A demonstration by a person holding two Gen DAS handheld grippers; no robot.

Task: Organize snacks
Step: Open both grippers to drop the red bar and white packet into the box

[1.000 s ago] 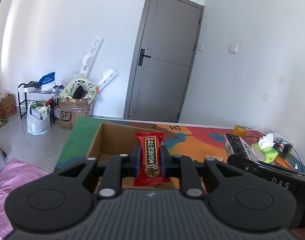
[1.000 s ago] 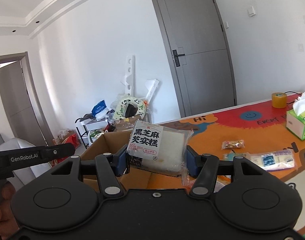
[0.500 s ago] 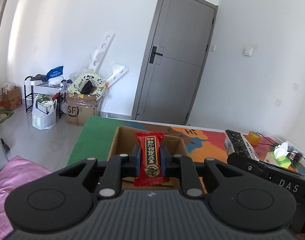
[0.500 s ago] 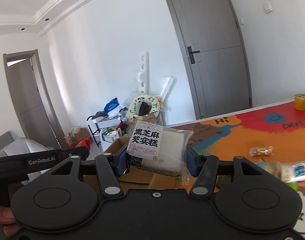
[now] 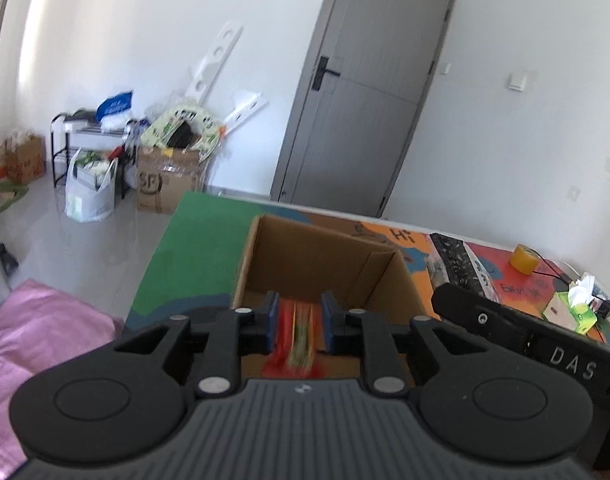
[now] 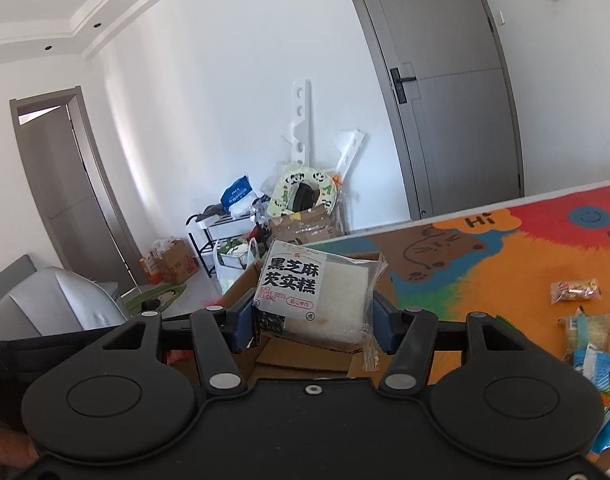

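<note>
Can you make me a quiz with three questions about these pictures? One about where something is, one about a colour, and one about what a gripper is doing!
1. Where is the yellow tape roll?
A. on the floor
B. on the table
C. on the pink blanket

2. What colour is the door?
A. grey
B. blue
C. yellow

3. What is the right gripper doing?
A. standing open and empty
B. holding a tissue box
C. holding a white rice cake packet

Answers:
1. B, the roll sits on the colourful tabletop near a black cable.
2. A, both door panels are grey with a dark handle.
3. C, its blue pads press on the packet's two sides.
</note>
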